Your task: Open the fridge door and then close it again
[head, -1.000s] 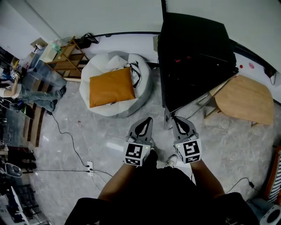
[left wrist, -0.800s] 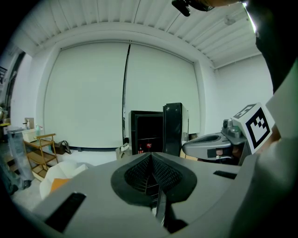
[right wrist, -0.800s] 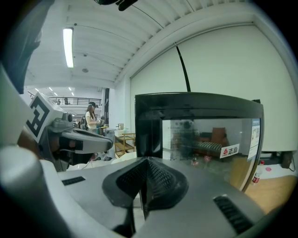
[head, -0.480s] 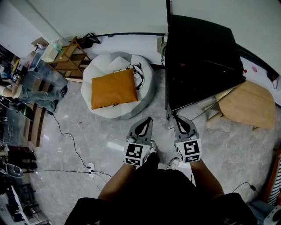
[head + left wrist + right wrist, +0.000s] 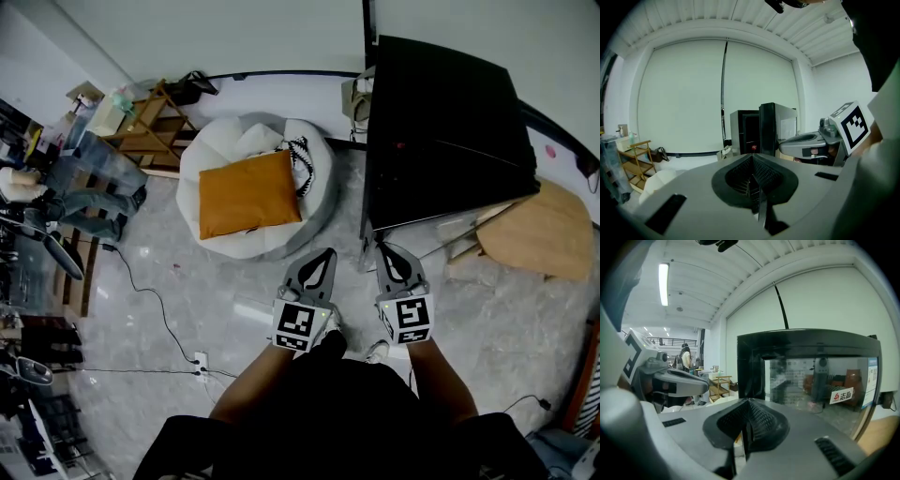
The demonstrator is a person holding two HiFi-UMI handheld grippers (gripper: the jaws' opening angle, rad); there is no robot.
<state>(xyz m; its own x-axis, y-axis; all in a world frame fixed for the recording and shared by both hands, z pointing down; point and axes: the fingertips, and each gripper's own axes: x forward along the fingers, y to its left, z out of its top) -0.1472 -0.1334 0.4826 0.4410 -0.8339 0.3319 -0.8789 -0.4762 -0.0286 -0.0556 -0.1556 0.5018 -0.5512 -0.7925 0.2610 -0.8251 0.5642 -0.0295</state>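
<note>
The left gripper (image 5: 324, 253) and the right gripper (image 5: 383, 248) are held side by side in front of the person's body. Both have their jaws pressed together with nothing between them, as is read plainly in each gripper view. Just ahead of the right gripper stands the fridge (image 5: 441, 131), a black cabinet set against the wall, with its glass fridge door (image 5: 818, 380) apparently shut and turned toward the person. It is not touched by either gripper, so the step in hand is judged to be the approach, and the opening is not yet begun. For this to be done well, one gripper, most likely the right, should be opened before the door is reached. The free edge of the door should be found first; which side carries the handle or the hinge cannot be made out here. The pads should be set squarely on that edge, and the pull should be made along an arc about the hinge rather than straight back, so that the cabinet is not dragged. Room for the swing should be allowed: the beanbag (image 5: 225, 225) with its orange cushion (image 5: 247, 192) lies to the left, a wooden surface (image 5: 539, 230) stands just beside the fridge on the right, and a cable (image 5: 155, 314) is trailed over the floor (image 5: 234, 291) well to the left.
</note>
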